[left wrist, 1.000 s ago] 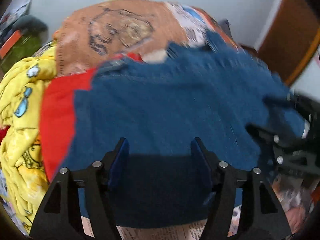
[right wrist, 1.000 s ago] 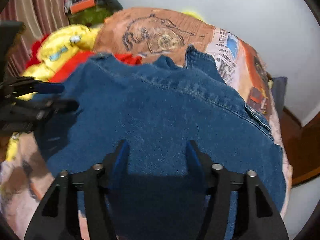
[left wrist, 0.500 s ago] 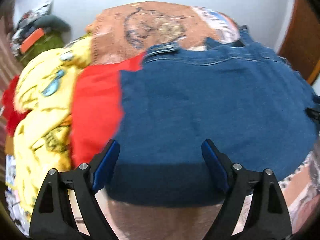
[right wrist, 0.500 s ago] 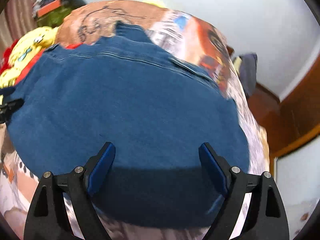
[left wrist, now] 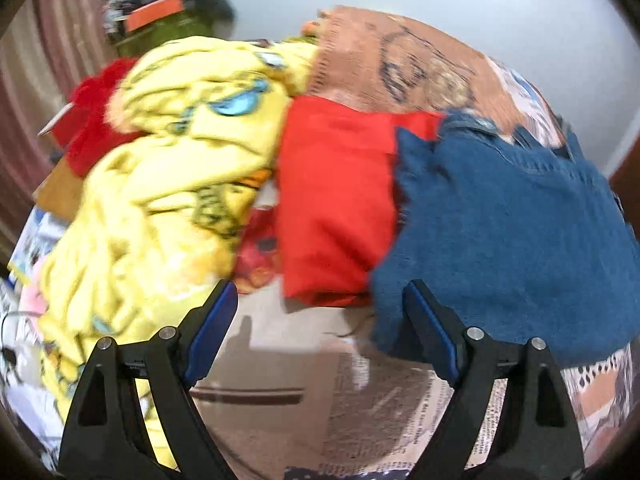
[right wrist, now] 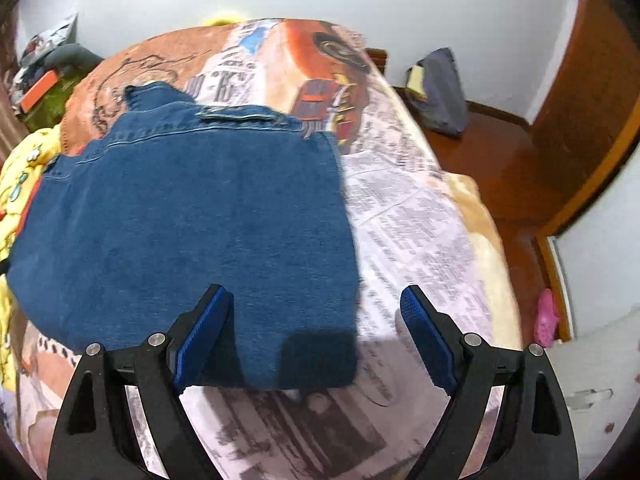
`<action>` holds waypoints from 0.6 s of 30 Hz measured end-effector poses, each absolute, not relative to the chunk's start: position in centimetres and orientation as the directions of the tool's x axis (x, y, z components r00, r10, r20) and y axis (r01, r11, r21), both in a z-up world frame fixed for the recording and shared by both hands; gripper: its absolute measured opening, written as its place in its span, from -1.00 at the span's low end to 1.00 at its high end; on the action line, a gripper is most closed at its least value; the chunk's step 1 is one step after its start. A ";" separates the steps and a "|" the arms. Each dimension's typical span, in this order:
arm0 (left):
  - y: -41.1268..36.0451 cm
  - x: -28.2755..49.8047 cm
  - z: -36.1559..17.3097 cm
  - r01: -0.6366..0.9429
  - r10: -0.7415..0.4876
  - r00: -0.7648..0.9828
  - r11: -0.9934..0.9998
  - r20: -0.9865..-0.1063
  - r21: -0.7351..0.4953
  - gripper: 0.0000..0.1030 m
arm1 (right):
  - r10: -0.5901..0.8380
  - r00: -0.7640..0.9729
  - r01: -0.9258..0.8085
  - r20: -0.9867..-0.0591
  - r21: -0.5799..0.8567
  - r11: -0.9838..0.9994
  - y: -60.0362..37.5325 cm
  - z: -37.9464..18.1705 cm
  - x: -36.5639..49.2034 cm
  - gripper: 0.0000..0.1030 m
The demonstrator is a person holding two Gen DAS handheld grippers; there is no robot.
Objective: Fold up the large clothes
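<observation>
A folded blue denim garment (right wrist: 192,232) lies flat on the printed bedspread (right wrist: 416,232); in the left wrist view the same denim (left wrist: 512,232) fills the right side. My left gripper (left wrist: 320,320) stands open over the bedspread in front of a folded red garment (left wrist: 336,200), nothing between its blue pads. My right gripper (right wrist: 316,320) is open too, hovering above the denim's near right corner without touching it. A crumpled yellow cartoon blanket (left wrist: 168,200) is heaped at the left.
A red fluffy item (left wrist: 92,128) lies behind the yellow blanket. At the back left sits a cluttered green stand (left wrist: 160,28). The bed's right edge drops to a wooden floor (right wrist: 500,168) with a grey bag (right wrist: 440,92) by the wall and a pink thing (right wrist: 546,318).
Both grippers opened wider and swung apart: the left one moved left off the denim toward the red and yellow clothes, the right one moved right to the denim's right edge.
</observation>
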State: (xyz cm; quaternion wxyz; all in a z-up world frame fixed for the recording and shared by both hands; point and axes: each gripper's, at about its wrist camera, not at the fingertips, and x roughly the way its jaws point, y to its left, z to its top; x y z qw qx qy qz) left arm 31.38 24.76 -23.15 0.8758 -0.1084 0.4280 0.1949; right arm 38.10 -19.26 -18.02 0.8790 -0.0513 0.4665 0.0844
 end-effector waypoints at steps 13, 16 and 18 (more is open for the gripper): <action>22.4 29.6 -20.8 -0.400 0.106 0.658 0.888 -0.745 -0.226 0.66 | 0.212 0.602 -0.335 -0.770 -0.002 0.942 -13.5 -14.6 36.5 0.66; 21.1 30.2 -21.8 -0.347 -0.021 0.662 0.878 -0.750 -0.331 0.66 | 0.240 0.577 -0.394 -0.781 -0.009 0.919 -10.9 -15.6 36.6 0.66; 20.6 30.6 -22.7 -0.326 -0.108 0.652 0.853 -0.750 -0.407 0.66 | 0.235 0.554 -0.437 -0.799 -0.039 0.899 -8.9 -16.8 36.5 0.66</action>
